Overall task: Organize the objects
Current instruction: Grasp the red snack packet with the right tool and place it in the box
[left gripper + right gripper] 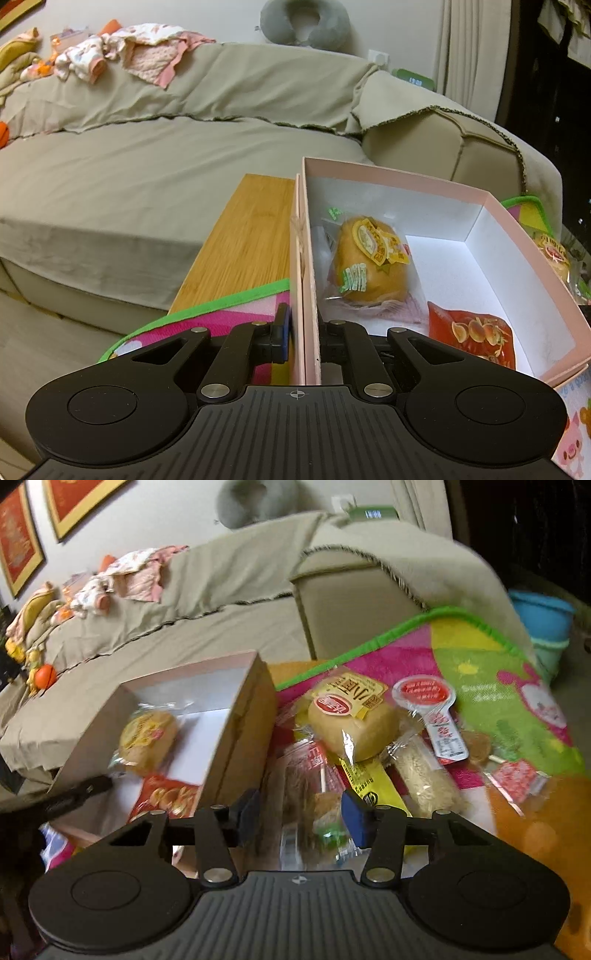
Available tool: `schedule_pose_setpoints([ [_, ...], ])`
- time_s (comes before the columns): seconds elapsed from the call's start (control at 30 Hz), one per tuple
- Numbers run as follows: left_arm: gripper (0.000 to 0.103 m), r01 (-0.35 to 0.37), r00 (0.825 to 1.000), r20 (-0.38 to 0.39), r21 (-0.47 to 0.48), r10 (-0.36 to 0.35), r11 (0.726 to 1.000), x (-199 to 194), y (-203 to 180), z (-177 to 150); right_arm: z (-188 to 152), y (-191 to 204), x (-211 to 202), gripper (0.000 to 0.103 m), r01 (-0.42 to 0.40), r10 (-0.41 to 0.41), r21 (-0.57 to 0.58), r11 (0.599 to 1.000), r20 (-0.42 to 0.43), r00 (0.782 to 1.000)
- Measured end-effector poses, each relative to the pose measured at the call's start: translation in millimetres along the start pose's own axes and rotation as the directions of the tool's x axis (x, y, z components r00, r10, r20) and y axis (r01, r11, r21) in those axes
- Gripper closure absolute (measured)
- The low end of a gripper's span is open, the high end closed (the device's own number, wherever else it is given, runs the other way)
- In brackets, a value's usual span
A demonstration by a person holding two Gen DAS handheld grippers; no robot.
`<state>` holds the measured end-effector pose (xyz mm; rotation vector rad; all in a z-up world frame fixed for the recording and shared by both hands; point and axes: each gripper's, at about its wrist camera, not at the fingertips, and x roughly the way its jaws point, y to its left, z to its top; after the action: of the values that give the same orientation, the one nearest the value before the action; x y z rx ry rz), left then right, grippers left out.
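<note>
The left gripper point(301, 341) has its jaws pinching the near left wall of the pink box point(491, 206), one finger outside over the bright mat point(236, 314), the other inside. Thin card like this is light but flexes, so a grip on one wall looks good for steadying the box, less so for lifting it loaded. Ahead of those jaws and just right, inside the box, lies a wrapped yellow cake point(365, 266); further right, near the front wall, a red snack packet point(476, 338). Both look soft and crushable under glossy film.

In the right wrist view the same box sits left of the right gripper point(301, 814), whose jaws stand spread with nothing clamped. Between and just beyond them lies a clear-wrapped snack point(306, 790), blurred, so its contents are hard to tell. It is probably light, its film slippery and crinkly; taking it across the body rather than by a loose edge seems safer. Ahead and slightly right is a square yellow cake point(351, 723), spongy-looking, needing a gentle squeeze. Right of the jaws lie a long pale roll point(421, 775) and, beyond it, a spoon-shaped red-lidded pack point(436, 716), stiffer and flatter, best held at its narrow stem. At far right is a small red sachet point(515, 779), thin and hard to pick off the mat.
</note>
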<state>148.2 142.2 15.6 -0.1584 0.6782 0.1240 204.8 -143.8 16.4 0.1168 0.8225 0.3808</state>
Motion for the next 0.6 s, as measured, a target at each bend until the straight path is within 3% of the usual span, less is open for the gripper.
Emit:
schedule_pose_setpoints([
  [0.1,0.092,-0.001,1.0,-0.003,0.006,0.001,1.0,0,0,0,-1,-2,8,0.057,0.01,-0.01,0.003,1.0,-0.014,1.0],
  [0.17,0.092,-0.001,1.0,-0.004,0.006,0.001,1.0,0,-1,0,-4,0,4,0.067,0.004,-0.004,-0.011,1.0,-0.024,1.0],
  [0.3,0.092,-0.003,1.0,-0.008,0.02,0.003,1.0,0,-2,1,-17,-1,-12,0.07,0.073,-0.076,-0.077,0.994,-0.032,0.997],
  [0.37,0.092,-0.006,1.0,-0.018,0.029,0.007,1.0,0,-3,2,-23,-7,-17,0.077,0.123,-0.128,-0.082,0.989,-0.051,0.991],
  [0.6,0.092,-0.016,1.0,-0.024,0.056,0.018,0.998,0,-6,5,-49,-27,-45,0.079,0.177,-0.18,-0.09,0.98,-0.029,0.983],
])
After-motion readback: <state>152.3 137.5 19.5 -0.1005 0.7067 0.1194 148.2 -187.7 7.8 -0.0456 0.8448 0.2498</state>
